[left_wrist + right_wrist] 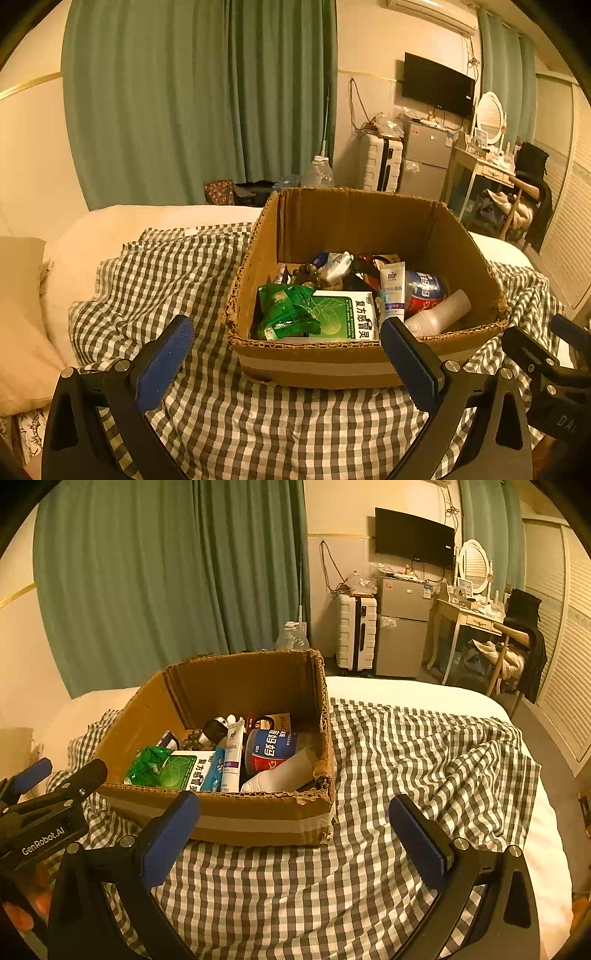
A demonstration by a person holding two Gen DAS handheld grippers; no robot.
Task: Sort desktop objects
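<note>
The cardboard box [364, 354] stood on a checked cloth [207, 417] spread over the bed, its corrugated rim torn and rough, a pale tape band across its front wall. Inside the box lay a green and white medicine carton [341, 314], a crinkled green foil packet [282, 310], a white tube [392, 291], a round red and blue can [424, 291] and a smooth white bottle [439, 314] on its side. The left gripper [286, 347] hung just before the box, its jaws spread wide, holding nothing. The right gripper [293, 821] was to the right of the box, over the cloth, jaws also wide apart and empty. Their pads [170, 836] were blue and finely ribbed.
</note>
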